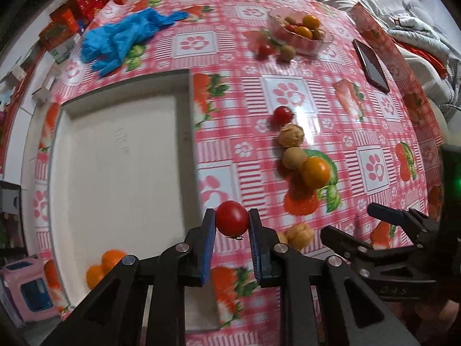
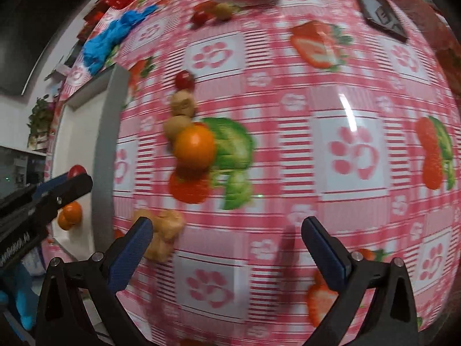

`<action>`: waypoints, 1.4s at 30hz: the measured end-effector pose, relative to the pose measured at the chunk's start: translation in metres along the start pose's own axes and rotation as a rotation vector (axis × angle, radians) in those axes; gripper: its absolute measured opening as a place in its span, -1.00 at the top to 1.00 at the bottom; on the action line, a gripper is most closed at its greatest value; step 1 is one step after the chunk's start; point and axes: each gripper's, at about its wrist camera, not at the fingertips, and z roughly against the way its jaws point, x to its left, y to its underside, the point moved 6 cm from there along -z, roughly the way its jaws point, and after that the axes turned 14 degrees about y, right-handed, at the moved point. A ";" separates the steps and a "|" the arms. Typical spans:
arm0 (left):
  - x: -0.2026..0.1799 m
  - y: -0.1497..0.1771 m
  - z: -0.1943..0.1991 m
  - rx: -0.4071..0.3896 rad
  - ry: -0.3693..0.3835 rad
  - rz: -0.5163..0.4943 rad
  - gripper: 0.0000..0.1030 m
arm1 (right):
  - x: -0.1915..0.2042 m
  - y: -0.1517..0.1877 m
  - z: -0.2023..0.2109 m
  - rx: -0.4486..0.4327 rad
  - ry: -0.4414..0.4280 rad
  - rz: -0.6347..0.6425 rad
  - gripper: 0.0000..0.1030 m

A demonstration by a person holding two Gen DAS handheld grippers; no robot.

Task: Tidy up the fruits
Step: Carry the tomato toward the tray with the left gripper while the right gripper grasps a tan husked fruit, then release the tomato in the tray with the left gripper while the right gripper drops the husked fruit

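My left gripper (image 1: pixel 232 221) is shut on a red cherry tomato (image 1: pixel 232 218), held above the table just right of the white tray (image 1: pixel 115 150). Two small oranges (image 1: pixel 103 265) lie in the tray's near corner. On the cloth to the right lie another cherry tomato (image 1: pixel 283 115), a walnut (image 1: pixel 291 135), a brown round fruit (image 1: pixel 294 158), an orange (image 1: pixel 315 172) and a nearer walnut (image 1: pixel 299 235). My right gripper (image 2: pixel 227 230) stands open over the cloth with nothing between its fingers; a walnut (image 2: pixel 164 230) lies by its left finger (image 2: pixel 135 248). The right gripper's fingers (image 1: pixel 386 219) show at the left wrist view's right edge.
A clear bowl (image 1: pixel 299 31) of mixed fruit stands at the far side, with a tomato (image 1: pixel 265 49) and a brown fruit (image 1: pixel 288 52) beside it. Blue gloves (image 1: pixel 124 37) lie at the far left, a phone (image 1: pixel 371 65) at the right. Red boxes (image 1: pixel 86 3) line the back left edge.
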 end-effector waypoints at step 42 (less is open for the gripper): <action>0.093 0.059 0.057 -0.032 -0.068 0.135 0.54 | 0.080 -0.022 0.047 0.035 0.094 0.168 0.51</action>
